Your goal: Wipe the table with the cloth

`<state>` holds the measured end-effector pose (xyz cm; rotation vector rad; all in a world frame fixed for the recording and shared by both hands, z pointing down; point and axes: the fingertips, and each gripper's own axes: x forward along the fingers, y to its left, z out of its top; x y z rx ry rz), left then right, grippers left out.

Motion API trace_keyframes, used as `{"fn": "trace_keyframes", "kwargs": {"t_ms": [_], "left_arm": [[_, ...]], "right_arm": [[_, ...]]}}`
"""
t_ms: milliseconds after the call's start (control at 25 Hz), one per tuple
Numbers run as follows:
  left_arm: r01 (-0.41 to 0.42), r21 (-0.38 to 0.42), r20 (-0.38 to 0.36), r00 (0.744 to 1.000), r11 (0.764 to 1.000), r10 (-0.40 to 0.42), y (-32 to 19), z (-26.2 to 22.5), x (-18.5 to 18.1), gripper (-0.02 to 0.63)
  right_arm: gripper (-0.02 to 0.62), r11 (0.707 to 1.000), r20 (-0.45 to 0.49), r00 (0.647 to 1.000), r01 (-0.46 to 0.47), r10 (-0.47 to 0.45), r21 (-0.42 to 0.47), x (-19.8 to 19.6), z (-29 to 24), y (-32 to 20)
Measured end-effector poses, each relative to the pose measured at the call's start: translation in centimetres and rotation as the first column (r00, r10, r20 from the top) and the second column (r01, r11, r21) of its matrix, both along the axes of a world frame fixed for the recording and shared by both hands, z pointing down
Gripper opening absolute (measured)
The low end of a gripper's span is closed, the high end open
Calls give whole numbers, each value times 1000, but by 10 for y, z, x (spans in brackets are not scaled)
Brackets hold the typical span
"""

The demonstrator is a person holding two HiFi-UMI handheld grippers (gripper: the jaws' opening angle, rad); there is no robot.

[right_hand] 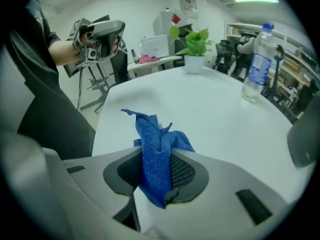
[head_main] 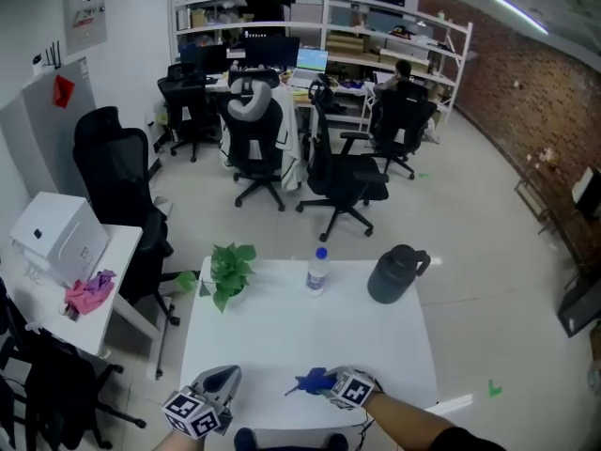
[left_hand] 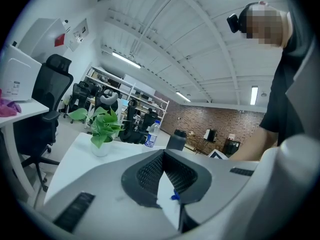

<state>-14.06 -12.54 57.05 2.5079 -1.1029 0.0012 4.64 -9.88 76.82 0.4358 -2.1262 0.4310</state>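
A white table (head_main: 282,336) is carrying a dark jug (head_main: 395,274), a white pot (head_main: 228,292) holding a leafy plant (head_main: 230,266), and a capped water bottle (head_main: 317,271); near its front edge the right gripper (head_main: 333,384) is clamping a bunched, nubbly blue cloth (right_hand: 152,144), its folds sticking out past the fingers (right_hand: 187,171); the left gripper (head_main: 228,375) is hovering alongside, tips drawn together, empty.

Across the far edge of the surface (head_main: 300,341) stand three obstacles: a potted plant (head_main: 228,272) at left, a water bottle (head_main: 317,272) in the middle, a dark jug (head_main: 395,274) at right (gaps between them all). We find the wide middle bare; an office chair (head_main: 122,191) stands off its left side.
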Motion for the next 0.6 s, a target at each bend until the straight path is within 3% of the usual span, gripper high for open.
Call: {"fn": "trace_keyframes", "kwargs": {"t_ms": [120, 200, 320, 440, 600], "left_arm": [[1, -4, -3, 1000, 1000, -1, -2, -1, 2, 0], [2, -11, -2, 1000, 1000, -3, -3, -1, 3, 0], [-2, -17, 9, 1000, 1000, 2, -2, -2, 6, 0], [-9, -19, 17, 1000, 1000, 10, -1, -4, 12, 0], [-18, -33, 26, 999, 999, 19, -1, -4, 21, 0]], "right_arm": [[114, 970, 115, 968, -234, 225, 69, 45, -29, -21], [114, 913, 140, 914, -396, 382, 94, 103, -40, -29], [115, 801, 79, 812, -584, 579, 129, 209, -43, -27], [121, 699, -26, 707, -691, 706, 181, 301, -35, -16], [130, 618, -91, 612, -767, 786, 176, 354, -13, -6]]}}
